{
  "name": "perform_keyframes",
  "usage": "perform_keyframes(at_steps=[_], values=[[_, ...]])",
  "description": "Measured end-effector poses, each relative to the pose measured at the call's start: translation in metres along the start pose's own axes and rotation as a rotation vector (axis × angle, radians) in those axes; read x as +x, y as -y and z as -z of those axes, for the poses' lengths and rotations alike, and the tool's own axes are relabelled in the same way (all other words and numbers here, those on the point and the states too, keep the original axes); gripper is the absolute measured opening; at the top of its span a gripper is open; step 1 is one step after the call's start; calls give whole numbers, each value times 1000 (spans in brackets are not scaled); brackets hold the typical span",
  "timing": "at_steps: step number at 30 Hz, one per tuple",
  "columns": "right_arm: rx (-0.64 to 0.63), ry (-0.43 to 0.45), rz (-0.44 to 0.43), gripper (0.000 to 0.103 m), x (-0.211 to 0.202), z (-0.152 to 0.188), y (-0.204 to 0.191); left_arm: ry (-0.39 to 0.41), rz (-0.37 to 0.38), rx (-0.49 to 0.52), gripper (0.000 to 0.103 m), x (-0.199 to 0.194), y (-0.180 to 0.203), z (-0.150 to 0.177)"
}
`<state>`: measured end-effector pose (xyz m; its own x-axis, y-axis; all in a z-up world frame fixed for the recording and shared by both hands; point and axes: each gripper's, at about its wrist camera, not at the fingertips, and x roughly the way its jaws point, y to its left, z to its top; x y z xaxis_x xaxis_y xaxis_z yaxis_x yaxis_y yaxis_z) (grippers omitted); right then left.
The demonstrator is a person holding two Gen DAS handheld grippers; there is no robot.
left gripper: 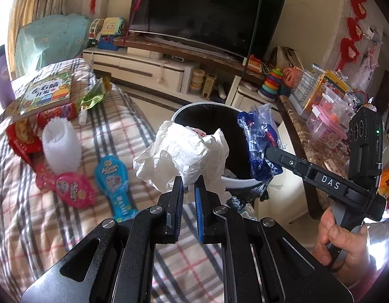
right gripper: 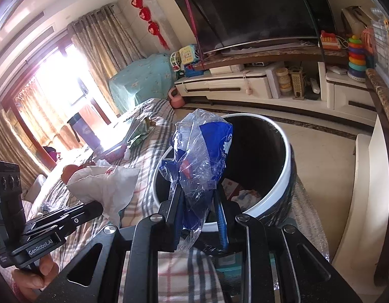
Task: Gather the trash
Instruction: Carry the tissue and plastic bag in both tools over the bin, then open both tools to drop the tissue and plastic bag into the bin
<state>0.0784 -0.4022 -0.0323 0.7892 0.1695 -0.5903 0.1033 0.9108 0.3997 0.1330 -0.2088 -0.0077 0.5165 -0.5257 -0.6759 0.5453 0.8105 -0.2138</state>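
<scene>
My left gripper (left gripper: pixel 188 180) is shut on a crumpled white paper wad (left gripper: pixel 180 155), held just left of the black trash bin with a white rim (left gripper: pixel 236 181). My right gripper (right gripper: pixel 198 189) is shut on a blue and clear plastic wrapper (right gripper: pixel 202 151), held over the near rim of the bin (right gripper: pixel 275 194). The wrapper (left gripper: pixel 261 141) and the right gripper (left gripper: pixel 270 151) also show in the left wrist view, at the bin's right rim. The paper wad (right gripper: pixel 103 184) and the left gripper (right gripper: pixel 98 208) show at the left of the right wrist view. Some trash lies inside the bin.
On the plaid-covered surface (left gripper: pixel 68 214) lie pink (left gripper: pixel 70 189) and blue (left gripper: pixel 113 184) packets, a white foam sleeve (left gripper: pixel 60 146), red snack packs (left gripper: pixel 22 136), a book (left gripper: pixel 48 93) and a green wrapper (left gripper: pixel 93 96). A cluttered marble counter (left gripper: pixel 320 151) stands right; a TV cabinet (right gripper: pixel 245 83) behind.
</scene>
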Motion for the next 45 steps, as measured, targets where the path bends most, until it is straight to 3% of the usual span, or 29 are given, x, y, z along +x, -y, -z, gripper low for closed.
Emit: perform_keyframes(at_steps=[21,45], values=[[6,-2,42,23,11,-22,26,-21,13,52,8,36,28,-30],[-12,-17,69,25,24,-36,41,-62,14,66,9,70,38,-41]])
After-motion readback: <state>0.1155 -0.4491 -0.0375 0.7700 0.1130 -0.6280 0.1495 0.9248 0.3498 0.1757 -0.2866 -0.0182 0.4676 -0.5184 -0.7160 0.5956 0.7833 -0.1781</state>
